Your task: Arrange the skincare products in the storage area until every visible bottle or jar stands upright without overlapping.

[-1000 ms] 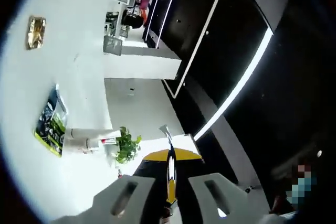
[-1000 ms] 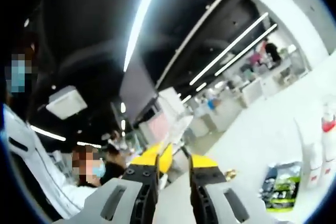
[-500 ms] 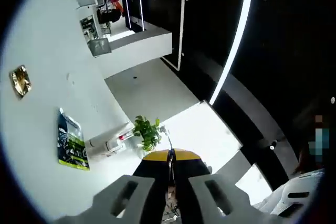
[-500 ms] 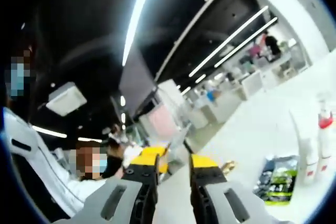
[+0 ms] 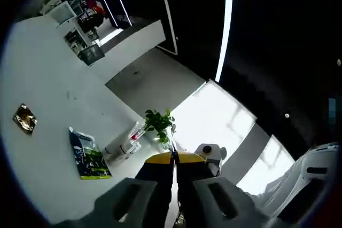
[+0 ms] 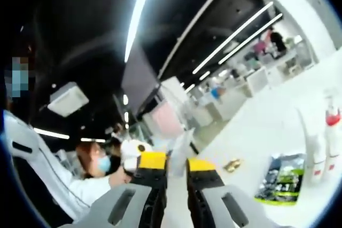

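Left hand-held gripper [image 5: 172, 159] has its yellow-tipped jaws pressed together with nothing between them, and it points across the room, well apart from the products. Right hand-held gripper [image 6: 175, 165] holds its jaws narrow, a slim gap showing between the tips, also carrying nothing.

White worktop [image 5: 48, 132] carries everything. Largest on it is a flat dark and green pouch [image 5: 88, 156], lying down near the left gripper's tips in the left gripper view; in the right gripper view it lies to the right, just beside the bottles. It looks soft and floppy, so a pinch on one edge should suit it, and it will likely sag.

Next come about 2 white bottles [image 6: 326, 142], one with a red band under its pump top, standing upright close together. They look like light, smooth plastic, probably slippery; a grip across the body, low and square, seems safest, since the pump neck is thin.

Smallest is a crinkled gold sachet [image 5: 24, 118], lying flat and far off to the left.
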Available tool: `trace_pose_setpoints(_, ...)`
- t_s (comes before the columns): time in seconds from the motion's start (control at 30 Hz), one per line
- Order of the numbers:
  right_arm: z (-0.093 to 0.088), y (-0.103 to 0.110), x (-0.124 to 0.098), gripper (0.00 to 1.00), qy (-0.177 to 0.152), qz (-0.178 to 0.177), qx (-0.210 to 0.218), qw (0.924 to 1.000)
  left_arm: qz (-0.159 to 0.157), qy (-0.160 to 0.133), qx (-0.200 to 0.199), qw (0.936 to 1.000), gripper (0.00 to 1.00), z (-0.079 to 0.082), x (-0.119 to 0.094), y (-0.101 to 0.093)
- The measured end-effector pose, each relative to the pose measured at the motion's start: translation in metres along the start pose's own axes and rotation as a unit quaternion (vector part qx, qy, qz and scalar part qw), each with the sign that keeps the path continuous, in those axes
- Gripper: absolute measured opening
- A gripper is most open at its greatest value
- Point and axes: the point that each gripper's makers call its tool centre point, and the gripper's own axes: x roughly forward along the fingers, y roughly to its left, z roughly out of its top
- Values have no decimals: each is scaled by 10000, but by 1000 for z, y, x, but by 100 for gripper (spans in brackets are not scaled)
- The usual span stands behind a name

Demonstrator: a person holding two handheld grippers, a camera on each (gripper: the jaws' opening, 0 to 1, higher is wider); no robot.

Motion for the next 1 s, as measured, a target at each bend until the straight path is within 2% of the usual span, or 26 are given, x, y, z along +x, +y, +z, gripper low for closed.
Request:
trace_pose_setpoints(0.2,-14,-7,2,3,267,-121,-119,9995,203,223,227,9993,0,-3,-3,9)
trace_pose_setpoints(0.37,-21,-13,3,2,339,-175,-49,9993,288,372,383,9982,0,-5,-3,15)
trace_pose_setpoints(0.5,-29,-20,7,0,433,-292,-69,9986,513,501,511,9961,0,-8,-5,28)
trace_pose_setpoints(0.73,-33,-27,16,0,387,-378,182,9984,730,496,595,9943,0,-3,-10,45)
trace_pose_setpoints(0.8,-33,-28,18,0,371,-368,264,9983,779,521,841,9920,1,-1,-12,50)
trace_pose_setpoints(0.9,-34,-30,22,0,369,-402,269,9981,896,542,932,9901,2,-5,-12,51)
trace_pose_setpoints(1.0,-42,-38,25,0,460,-566,419,9965,1156,645,1036,9858,2,-8,-14,65)
